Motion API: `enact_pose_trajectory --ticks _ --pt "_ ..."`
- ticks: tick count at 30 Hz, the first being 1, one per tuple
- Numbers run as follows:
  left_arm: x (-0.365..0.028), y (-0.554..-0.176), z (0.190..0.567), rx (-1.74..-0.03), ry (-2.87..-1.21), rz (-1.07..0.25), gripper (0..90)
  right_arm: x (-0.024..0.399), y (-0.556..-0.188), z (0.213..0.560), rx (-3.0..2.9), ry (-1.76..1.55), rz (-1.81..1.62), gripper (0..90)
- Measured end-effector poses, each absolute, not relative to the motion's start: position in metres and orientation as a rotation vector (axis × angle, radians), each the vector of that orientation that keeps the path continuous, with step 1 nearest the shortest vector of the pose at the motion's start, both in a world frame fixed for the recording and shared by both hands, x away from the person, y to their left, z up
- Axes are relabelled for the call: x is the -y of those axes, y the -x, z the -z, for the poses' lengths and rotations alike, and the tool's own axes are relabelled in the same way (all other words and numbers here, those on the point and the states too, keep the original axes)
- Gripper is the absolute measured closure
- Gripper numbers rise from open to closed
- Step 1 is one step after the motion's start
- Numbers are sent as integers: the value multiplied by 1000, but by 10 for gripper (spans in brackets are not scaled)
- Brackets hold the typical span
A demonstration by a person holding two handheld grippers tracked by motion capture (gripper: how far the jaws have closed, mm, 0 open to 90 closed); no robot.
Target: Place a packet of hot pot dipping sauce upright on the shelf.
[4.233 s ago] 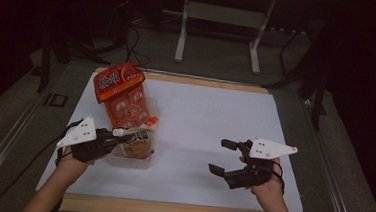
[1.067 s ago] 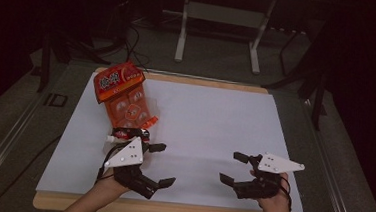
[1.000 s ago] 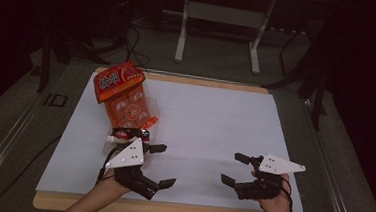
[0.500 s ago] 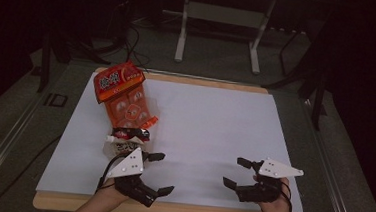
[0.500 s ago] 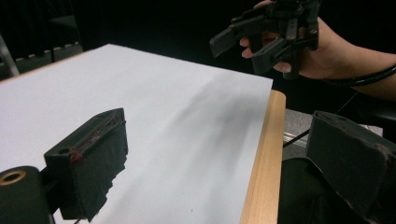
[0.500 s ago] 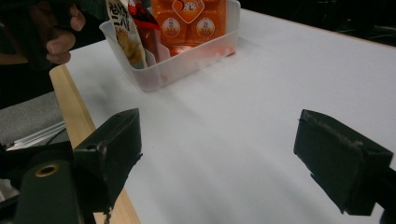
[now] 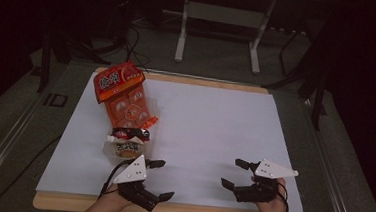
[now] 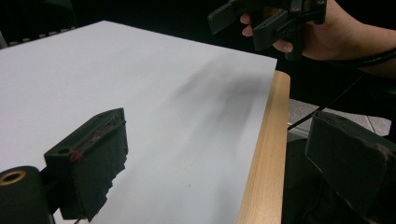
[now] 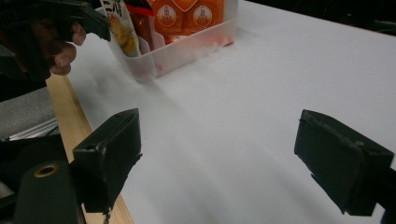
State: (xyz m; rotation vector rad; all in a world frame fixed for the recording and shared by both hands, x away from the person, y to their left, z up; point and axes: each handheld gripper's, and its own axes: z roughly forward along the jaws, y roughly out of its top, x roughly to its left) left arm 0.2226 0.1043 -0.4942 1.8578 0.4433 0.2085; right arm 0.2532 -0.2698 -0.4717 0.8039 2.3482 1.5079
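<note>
Grippers are idling near the front edge of the table (image 7: 210, 122). I am holding the left gripper (image 7: 163, 180) with jaws spread wide, gripping nothing; the right gripper (image 7: 233, 173) is likewise released. Snack packets (image 7: 126, 104) are standing in the clear bin (image 9: 187, 49) (just beyond the left gripper).

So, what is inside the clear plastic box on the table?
The clear plastic box holds an orange snack bag standing up and a smaller white packet in front. The packets cover the bottom of the box.
</note>
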Motion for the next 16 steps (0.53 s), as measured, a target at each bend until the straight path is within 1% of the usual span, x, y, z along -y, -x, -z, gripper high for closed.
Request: enact_pose_trajectory --ticks 3,11,16 --pt "-103 -223 499 -446 -1872 -224 62 270 -254 475 -2353 -812 -1501 146" --pt "-100 -221 512 -456 -1874 -191 62 270 -255 483 -2363 -818 -1487 146" --pt "-98 -221 516 -457 -1889 -195 62 272 -257 485 -2358 -827 -1487 146"
